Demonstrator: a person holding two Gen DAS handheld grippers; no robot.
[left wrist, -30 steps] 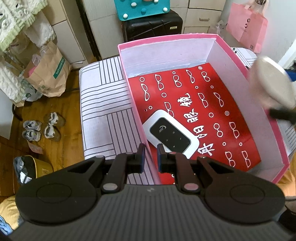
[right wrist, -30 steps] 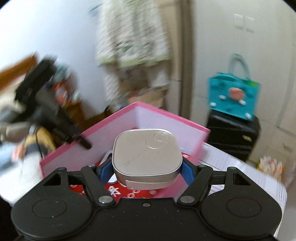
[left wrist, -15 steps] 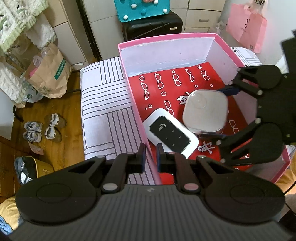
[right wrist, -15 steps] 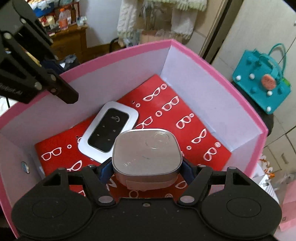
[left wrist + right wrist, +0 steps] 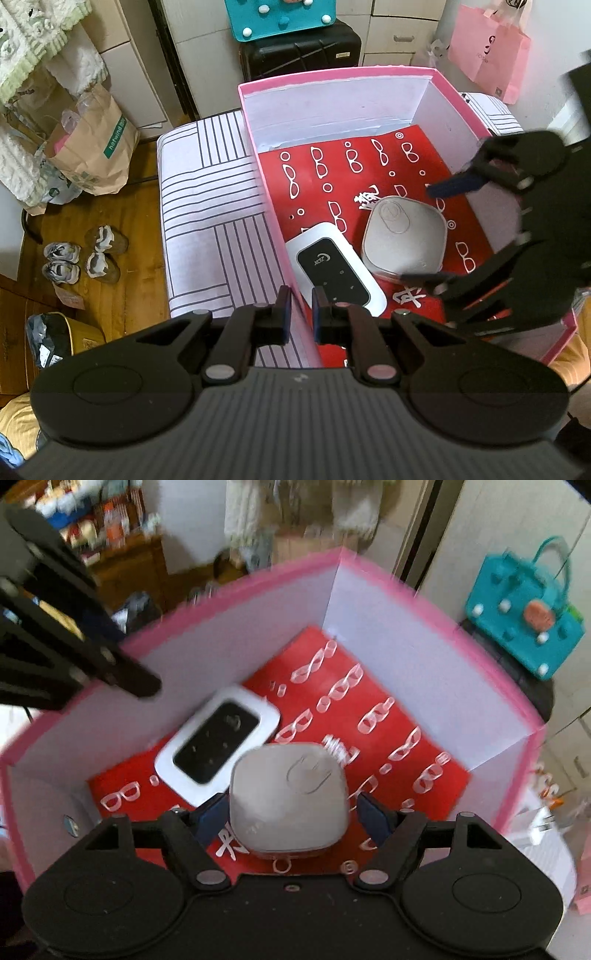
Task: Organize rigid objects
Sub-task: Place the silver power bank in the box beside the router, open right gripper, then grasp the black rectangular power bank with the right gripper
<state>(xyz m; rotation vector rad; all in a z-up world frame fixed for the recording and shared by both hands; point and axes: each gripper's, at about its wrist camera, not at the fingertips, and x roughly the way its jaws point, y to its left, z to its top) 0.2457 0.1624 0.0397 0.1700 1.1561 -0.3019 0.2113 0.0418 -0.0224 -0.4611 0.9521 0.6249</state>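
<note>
Silver square device (image 5: 289, 799) lies between our right gripper (image 5: 290, 814) fingers, which stand apart with a gap on each side, touching nothing. It rests on the red sheet (image 5: 332, 192) printed with white glasses and Chinese characters, on the floor of the pink box (image 5: 336, 74), just beside a white-and-black router (image 5: 334, 271) marked "XDZ". Our left gripper (image 5: 300, 308) hangs over the near-left wall of the box, its fingers nearly together with only a narrow gap, holding nothing. The box sits on a white cushion with black stripes (image 5: 199, 206). Beyond it stand a black suitcase (image 5: 299, 51) with a teal bag (image 5: 524, 609), a pink paper bag (image 5: 487, 48), a brown bag reading "hotwind" (image 5: 92, 147), and shoes (image 5: 85, 254) on the wooden floor.
</note>
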